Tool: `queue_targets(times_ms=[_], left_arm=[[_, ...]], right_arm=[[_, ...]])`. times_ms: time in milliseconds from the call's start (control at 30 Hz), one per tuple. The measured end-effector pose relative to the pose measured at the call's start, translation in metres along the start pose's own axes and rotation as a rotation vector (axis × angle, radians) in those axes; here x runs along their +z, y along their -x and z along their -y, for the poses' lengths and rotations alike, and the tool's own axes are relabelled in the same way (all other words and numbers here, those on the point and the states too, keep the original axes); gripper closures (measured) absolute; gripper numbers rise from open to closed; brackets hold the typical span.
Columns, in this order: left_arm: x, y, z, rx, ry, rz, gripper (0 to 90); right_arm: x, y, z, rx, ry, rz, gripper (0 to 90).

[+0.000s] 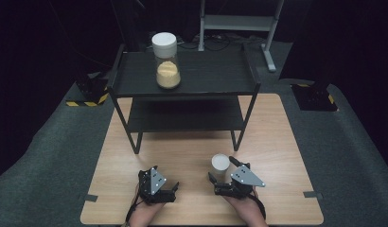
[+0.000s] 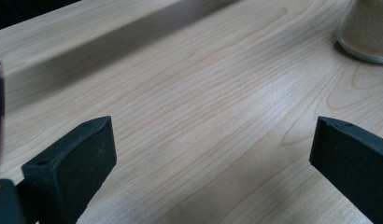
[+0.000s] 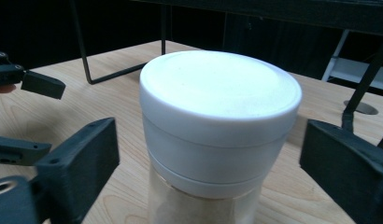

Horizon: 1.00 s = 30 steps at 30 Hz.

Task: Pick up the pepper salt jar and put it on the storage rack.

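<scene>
A clear jar point(image 1: 220, 166) with a white lid and tan granules stands on the wooden table point(image 1: 277, 142) near the front. My right gripper point(image 1: 221, 169) is open around it, one jaw on each side, with a gap to the lid on both sides. In the right gripper view the jar point(image 3: 220, 107) rises between the jaws of that gripper point(image 3: 208, 154). My left gripper point(image 1: 166, 178) rests open on the table to the jar's left, holding nothing. In the left gripper view, that gripper point(image 2: 213, 149) faces bare wood, with the jar's base point(image 2: 367, 28) at the top right. A second, taller jar point(image 1: 165, 61) stands on the shelf top.
A black two-level metal rack point(image 1: 206, 75) stands at the back of the table, its lower shelf bare. Grey carpet point(image 1: 55, 156) surrounds the table. A metal frame point(image 1: 239, 21) stands behind the rack. The left gripper's fingers point(image 3: 40, 84) show at the left of the right gripper view.
</scene>
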<state>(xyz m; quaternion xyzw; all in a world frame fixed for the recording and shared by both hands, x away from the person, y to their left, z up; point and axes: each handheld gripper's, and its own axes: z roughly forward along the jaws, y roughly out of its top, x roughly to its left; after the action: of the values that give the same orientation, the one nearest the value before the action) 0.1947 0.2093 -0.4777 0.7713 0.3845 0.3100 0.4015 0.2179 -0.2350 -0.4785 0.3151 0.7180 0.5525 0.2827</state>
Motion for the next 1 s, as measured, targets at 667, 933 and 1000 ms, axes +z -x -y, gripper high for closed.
queue_targets(times_ms=[667, 933, 1000], left_arm=[[-0.001, 0.0, 0.001, -0.002, 0.003, 0.001, 0.7], [-0.001, -0.001, 0.001, -0.004, 0.004, 0.004, 0.8], [-0.001, -0.002, 0.001, -0.004, 0.004, 0.005, 0.7]], right_arm=[[-0.001, 0.017, 0.021, 0.029, 0.069, -0.065, 33.7], [-0.002, 0.017, 0.018, 0.017, 0.06, -0.062, 34.0], [-0.003, 0.015, 0.016, 0.005, 0.063, -0.054, 34.0]])
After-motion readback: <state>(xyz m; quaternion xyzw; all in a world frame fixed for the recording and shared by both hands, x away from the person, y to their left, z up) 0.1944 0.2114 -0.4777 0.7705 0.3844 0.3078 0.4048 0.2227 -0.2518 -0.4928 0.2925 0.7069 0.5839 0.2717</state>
